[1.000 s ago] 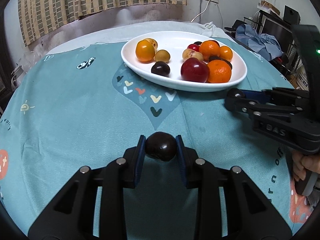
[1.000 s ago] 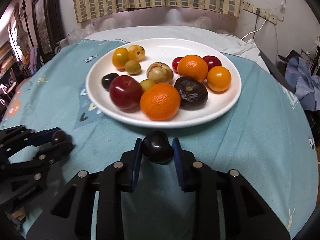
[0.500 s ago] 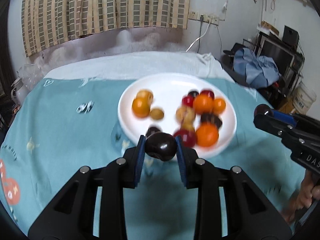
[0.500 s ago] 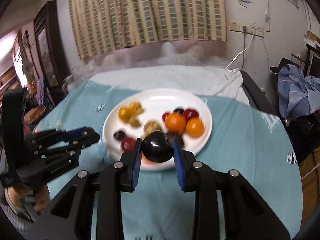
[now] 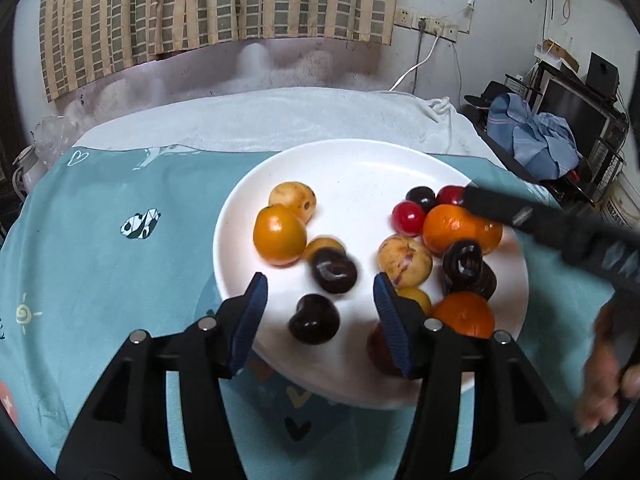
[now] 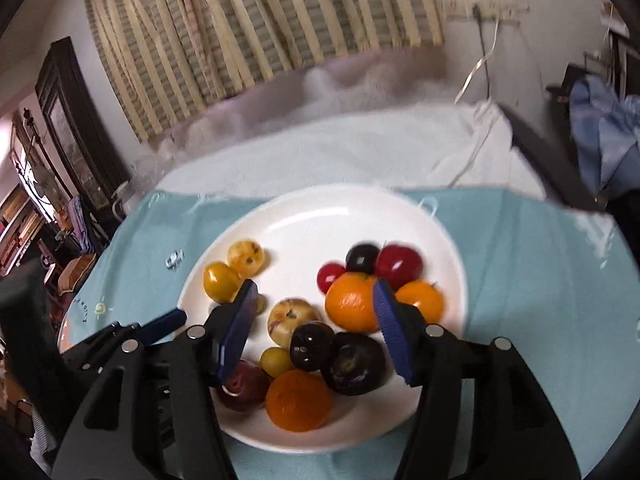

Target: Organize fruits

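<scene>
A white plate (image 5: 352, 168) holds several fruits: oranges, yellow fruits, red and dark plums. My left gripper (image 5: 318, 300) is open above the plate's near left part. A dark plum (image 5: 334, 270) lies blurred between its jaws, another dark plum (image 5: 314, 319) just below it. My right gripper (image 6: 314, 320) is open over the plate (image 6: 320, 216). A dark plum (image 6: 310, 346) lies on the pile under its jaws, beside a larger dark fruit (image 6: 354, 364). The right gripper also shows in the left wrist view (image 5: 520, 216), reaching in from the right.
The plate sits on a teal patterned cloth (image 5: 100, 248) over a white sheet (image 5: 260, 116). Striped curtains (image 5: 200, 4) hang behind. Clutter and blue clothing (image 5: 532, 140) stand at the right. The left gripper's fingers (image 6: 160, 324) show at the plate's left edge.
Both grippers moved over the plate and opened. Each let go of its dark plum, and the plums now lie on the plate.
</scene>
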Demonstrator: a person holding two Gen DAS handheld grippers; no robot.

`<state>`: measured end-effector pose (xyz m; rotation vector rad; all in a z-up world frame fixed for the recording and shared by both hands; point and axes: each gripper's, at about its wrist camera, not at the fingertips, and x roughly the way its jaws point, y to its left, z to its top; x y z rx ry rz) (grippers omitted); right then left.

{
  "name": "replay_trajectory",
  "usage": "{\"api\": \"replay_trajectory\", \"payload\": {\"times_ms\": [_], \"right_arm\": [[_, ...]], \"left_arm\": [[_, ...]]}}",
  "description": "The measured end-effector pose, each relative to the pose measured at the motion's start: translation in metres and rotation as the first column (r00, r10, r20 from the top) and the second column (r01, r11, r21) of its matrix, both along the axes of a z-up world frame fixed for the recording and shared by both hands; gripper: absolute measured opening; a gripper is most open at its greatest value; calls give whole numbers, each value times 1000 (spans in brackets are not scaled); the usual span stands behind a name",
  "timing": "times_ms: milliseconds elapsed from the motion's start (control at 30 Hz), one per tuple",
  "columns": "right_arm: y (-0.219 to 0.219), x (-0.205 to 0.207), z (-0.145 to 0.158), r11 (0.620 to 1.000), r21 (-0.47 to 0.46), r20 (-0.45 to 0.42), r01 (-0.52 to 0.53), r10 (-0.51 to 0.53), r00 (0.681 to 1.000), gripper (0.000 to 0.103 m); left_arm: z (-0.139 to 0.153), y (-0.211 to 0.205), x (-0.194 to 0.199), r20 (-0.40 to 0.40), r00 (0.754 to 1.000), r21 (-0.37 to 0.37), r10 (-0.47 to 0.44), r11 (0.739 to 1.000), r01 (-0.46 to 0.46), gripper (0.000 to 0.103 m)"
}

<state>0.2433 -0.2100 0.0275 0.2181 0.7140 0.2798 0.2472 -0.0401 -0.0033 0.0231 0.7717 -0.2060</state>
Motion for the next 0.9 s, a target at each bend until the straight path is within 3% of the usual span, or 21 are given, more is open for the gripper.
{"api": "replay_trajectory", "payload": {"times_ms": [100,233,533,633,700,800,900], "right_arm": [[-8,-23,23,999,41,44,-8,6,999,61],[-10,-63,35,1000,19,82,-11,9,997,67],[1,-163,-17,991,-113,106,66,-54,993,67],[-1,-176,-17,989,-113,144,96,-79,986,68],[-4,-180,-16,986,-111,167,124,-105,980,77],[-3,-175,-19,981,-131,155,140,-119,981,90],[0,-171,-22,981,-149,131,123,-104,986,90]], "left_arm": [[12,13,-15,24,999,-18,31,999,-30,58],[26,23,-56,89,993,10,74,997,-75,74],[16,29,-164,167,977,76,130,987,-144,84],[17,28,-184,195,972,66,132,987,-148,91],[19,25,-190,230,964,84,134,984,-157,94],[21,22,-191,261,956,121,134,978,-170,100],[19,22,-186,239,963,140,128,976,-164,101]]}}
